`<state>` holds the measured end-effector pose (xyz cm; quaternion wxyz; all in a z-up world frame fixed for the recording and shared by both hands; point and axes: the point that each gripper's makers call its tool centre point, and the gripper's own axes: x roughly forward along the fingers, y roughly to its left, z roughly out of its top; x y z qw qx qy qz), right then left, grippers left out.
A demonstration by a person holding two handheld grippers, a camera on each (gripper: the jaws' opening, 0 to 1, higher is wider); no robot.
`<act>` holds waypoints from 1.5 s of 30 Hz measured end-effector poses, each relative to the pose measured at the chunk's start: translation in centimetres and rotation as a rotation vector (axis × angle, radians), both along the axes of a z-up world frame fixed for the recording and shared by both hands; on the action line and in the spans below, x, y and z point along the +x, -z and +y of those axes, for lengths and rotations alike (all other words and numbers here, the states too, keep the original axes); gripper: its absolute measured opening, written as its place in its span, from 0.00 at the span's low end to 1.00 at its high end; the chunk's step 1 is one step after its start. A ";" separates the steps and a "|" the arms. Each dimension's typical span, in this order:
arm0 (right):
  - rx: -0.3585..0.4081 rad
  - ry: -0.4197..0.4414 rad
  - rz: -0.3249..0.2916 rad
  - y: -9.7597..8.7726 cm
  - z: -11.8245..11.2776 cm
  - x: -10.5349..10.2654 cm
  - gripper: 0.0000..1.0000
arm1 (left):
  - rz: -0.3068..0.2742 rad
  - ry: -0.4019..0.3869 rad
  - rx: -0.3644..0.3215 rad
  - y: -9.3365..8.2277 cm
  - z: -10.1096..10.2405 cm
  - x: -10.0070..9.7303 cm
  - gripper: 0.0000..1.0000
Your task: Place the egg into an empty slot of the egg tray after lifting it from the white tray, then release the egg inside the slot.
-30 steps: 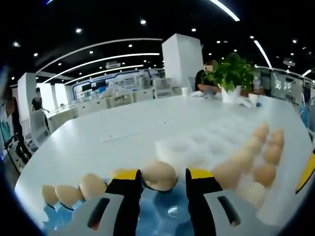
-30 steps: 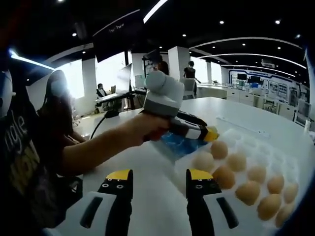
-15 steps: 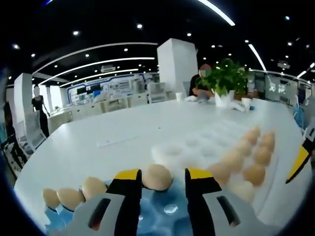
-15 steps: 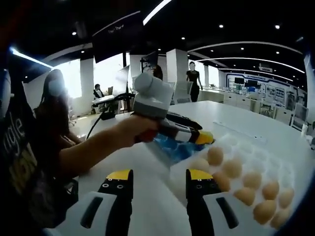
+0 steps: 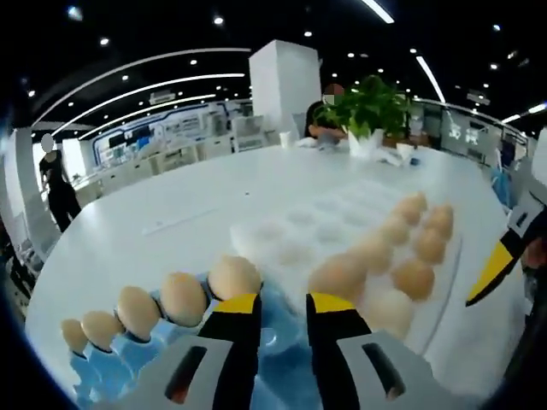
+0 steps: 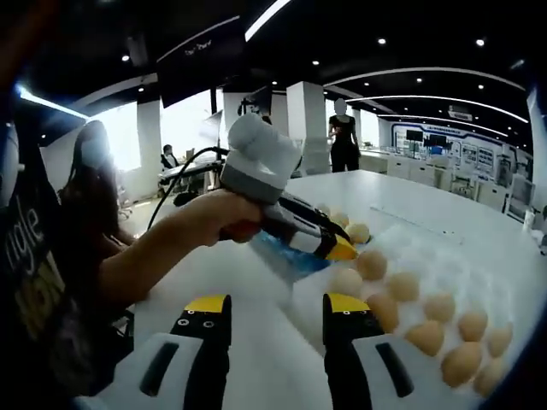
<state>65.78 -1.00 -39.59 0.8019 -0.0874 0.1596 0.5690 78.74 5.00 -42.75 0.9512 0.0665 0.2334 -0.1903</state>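
The left tongs (image 5: 283, 306), with yellow-tipped black jaws, hang over the blue moulded egg tray (image 5: 111, 376) at the near edge of the round white surface (image 5: 154, 218). Their jaws stand a narrow gap apart with nothing between them. A row of pale brown eggs (image 5: 137, 309) sits along the blue tray's far rim, and the nearest of these, a tan egg (image 5: 234, 277), lies just past the left jaw tip, not between the jaws. Beside it lies the white moulded tray (image 5: 308, 235), carrying a row of brown eggs (image 5: 402, 248) on its right side and empty hollows on its left.

In the right gripper view the right tongs (image 6: 276, 306) are open and empty, held low over the surface, well apart from the trays; the left tongs (image 6: 340, 249) appear there in a person's hand (image 6: 214, 224), tips down near the join of the two trays.

Whether an egg was just let go or one is about to be taken is hard to tell from this angle. For a clean grasp, I would widen the jaws first, centre them over one egg on the white tray, come down around its widest part, close gently, then lift straight up so neighbouring eggs are not nudged.
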 end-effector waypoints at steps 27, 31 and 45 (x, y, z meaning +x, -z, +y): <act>0.005 0.016 -0.013 -0.2 0.2 0.7 0.45 | 0.018 -0.014 -0.070 0.4 0.4 0.7 0.26; 0.009 0.014 -0.014 -0.3 0.3 0.7 0.45 | 0.000 -0.011 -0.079 0.0 0.0 0.6 0.25; -0.016 0.038 -0.101 -2.4 0.4 3.7 0.44 | -0.070 -0.027 -0.100 -1.6 1.1 0.7 0.33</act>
